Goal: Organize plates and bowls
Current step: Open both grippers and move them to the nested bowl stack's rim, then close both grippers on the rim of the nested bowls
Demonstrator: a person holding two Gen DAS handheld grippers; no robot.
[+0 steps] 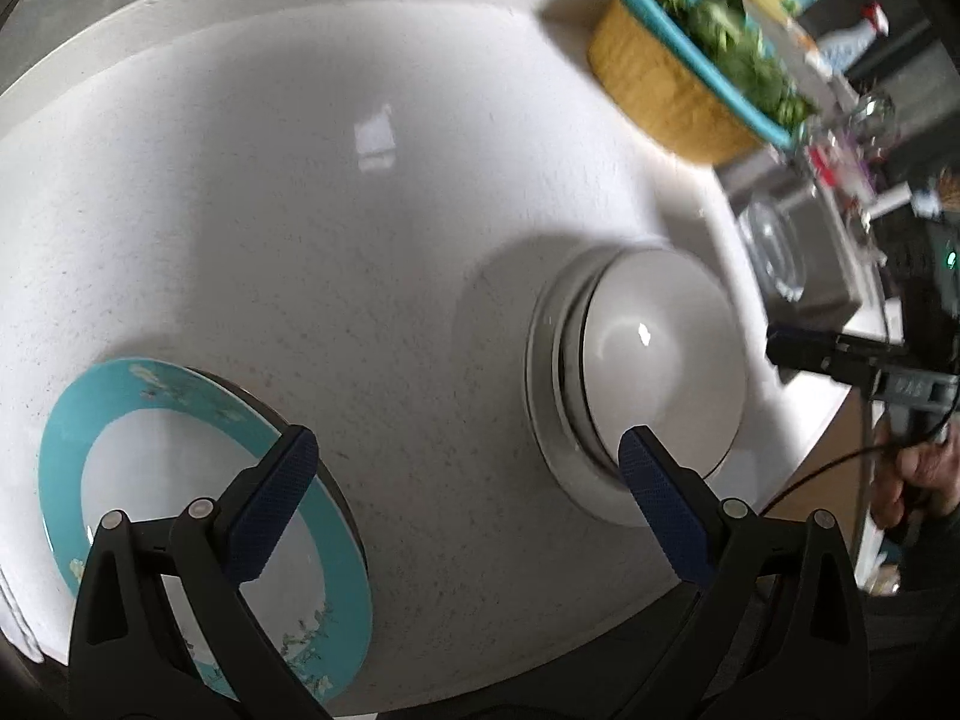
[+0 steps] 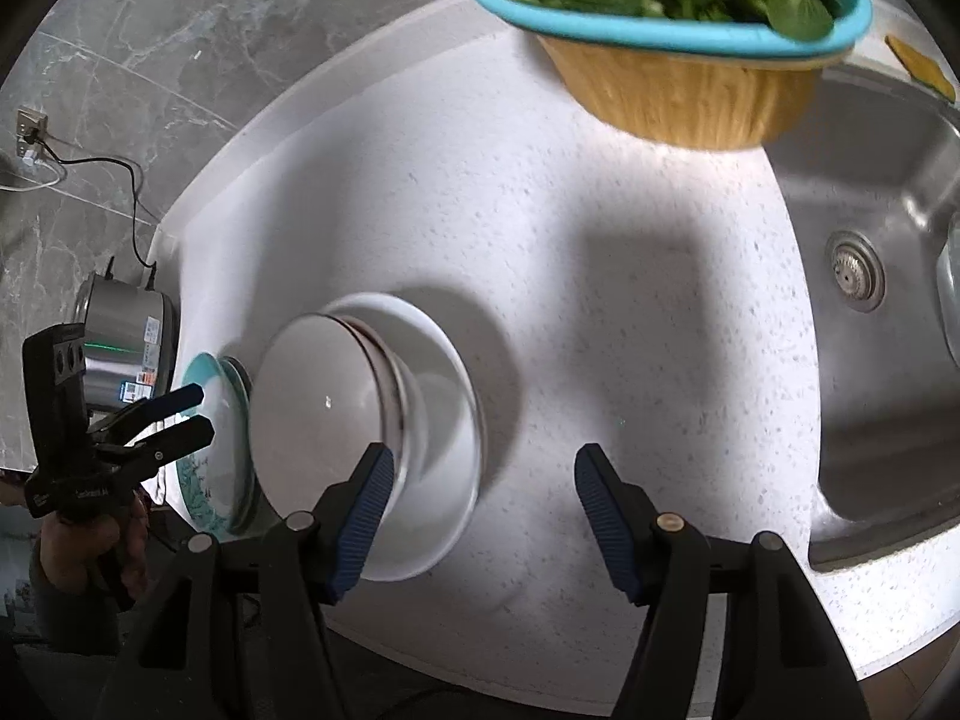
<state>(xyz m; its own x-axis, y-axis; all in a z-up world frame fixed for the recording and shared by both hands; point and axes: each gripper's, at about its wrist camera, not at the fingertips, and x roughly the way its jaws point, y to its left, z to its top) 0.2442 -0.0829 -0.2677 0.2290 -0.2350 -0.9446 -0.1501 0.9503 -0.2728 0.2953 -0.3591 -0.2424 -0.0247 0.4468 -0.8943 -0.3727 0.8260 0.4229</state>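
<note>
A stack of white bowls (image 1: 660, 348) sits on a white plate (image 1: 546, 420) on the white counter; it also shows in the right wrist view (image 2: 324, 396), with the plate (image 2: 444, 408) under it. A teal-rimmed plate (image 1: 66, 456) lies at the counter's front left and shows again in the right wrist view (image 2: 210, 480). My left gripper (image 1: 468, 456) is open and empty, between the teal plate and the bowl stack. My right gripper (image 2: 480, 480) is open and empty, its left finger in front of the white plate's edge.
A yellow basket with a teal rim (image 2: 678, 90) full of greens stands at the back, also seen in the left wrist view (image 1: 654, 90). A steel sink (image 2: 888, 276) lies right of the counter. A steel pot (image 2: 129, 348) stands left of the plates.
</note>
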